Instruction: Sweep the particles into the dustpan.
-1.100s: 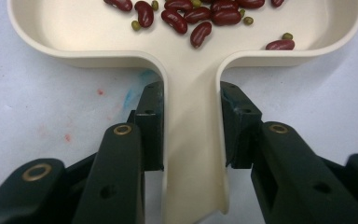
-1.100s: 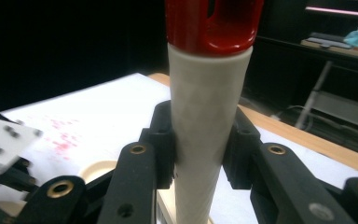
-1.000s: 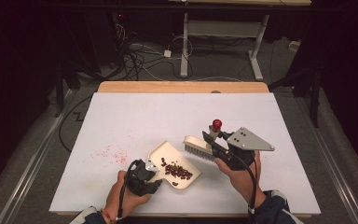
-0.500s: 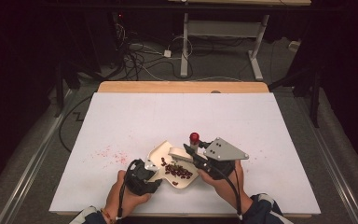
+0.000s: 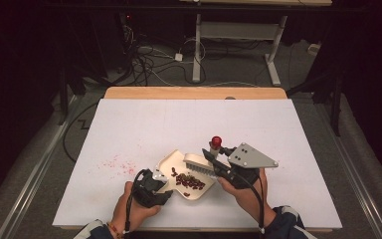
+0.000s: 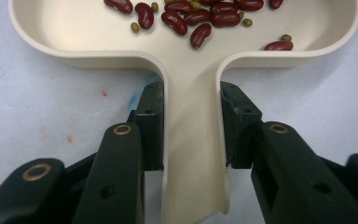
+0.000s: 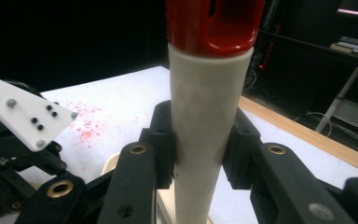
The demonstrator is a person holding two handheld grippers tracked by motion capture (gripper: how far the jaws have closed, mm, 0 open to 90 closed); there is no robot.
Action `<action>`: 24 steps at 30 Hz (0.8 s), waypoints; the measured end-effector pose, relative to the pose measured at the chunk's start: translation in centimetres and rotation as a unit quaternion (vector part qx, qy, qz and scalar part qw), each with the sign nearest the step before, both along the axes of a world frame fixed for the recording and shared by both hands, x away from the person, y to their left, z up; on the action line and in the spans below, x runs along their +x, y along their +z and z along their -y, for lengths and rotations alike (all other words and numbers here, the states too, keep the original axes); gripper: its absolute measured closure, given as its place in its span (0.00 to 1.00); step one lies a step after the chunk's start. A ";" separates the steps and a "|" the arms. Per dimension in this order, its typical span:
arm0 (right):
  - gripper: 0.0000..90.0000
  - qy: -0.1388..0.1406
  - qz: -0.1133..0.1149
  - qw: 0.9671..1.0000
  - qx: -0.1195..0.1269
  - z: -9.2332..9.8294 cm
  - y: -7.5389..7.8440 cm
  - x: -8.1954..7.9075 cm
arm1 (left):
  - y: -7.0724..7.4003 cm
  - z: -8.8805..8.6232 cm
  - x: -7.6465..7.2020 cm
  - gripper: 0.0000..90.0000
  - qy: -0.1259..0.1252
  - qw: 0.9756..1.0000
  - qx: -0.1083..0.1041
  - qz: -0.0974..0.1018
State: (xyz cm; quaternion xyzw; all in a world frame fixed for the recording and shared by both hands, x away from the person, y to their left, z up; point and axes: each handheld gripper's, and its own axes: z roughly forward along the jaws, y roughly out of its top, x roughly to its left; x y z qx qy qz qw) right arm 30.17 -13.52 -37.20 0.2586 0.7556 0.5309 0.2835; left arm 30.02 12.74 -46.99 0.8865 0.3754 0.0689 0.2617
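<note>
Left gripper [image 6: 192,126] clamped on cream dustpan [image 5: 171,164] handle, pads flat on both handle sides; pan rests on white bench [image 5: 144,124], tray at 12 o'clock from gripper. Pan likely light, stiff plastic, smooth; handle is natural hold.

Right gripper [image 7: 199,140] closed on brush [image 5: 199,164] handle, white with red cap. Bristle head hangs over pan's far rim, at 9 o'clock from right gripper in high view. Red beans [image 6: 200,16] loose in tray, roll easily; keep pan level.
</note>
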 end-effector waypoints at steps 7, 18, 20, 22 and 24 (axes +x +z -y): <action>0.78 -0.009 -0.001 1.000 -0.002 0.6 0.0 0.5 | 0.0 -0.3 0.1 0.70 0.007 1.000 -0.002 0.003; 0.78 0.003 -0.007 1.000 -0.012 0.0 -0.9 0.9 | -0.3 -0.6 0.0 0.70 0.012 1.000 -0.009 0.013; 0.78 0.007 -0.009 1.000 -0.009 0.0 -0.9 0.9 | -0.3 -0.6 0.0 0.70 0.012 1.000 -0.011 0.013; 0.78 0.012 -0.009 1.000 -0.004 0.0 -0.8 0.9 | -0.3 -0.6 0.0 0.70 0.013 1.000 -0.011 0.014; 0.78 0.014 -0.010 1.000 0.003 0.0 -0.7 0.9 | -0.3 -0.6 0.0 0.70 0.013 1.000 -0.009 0.016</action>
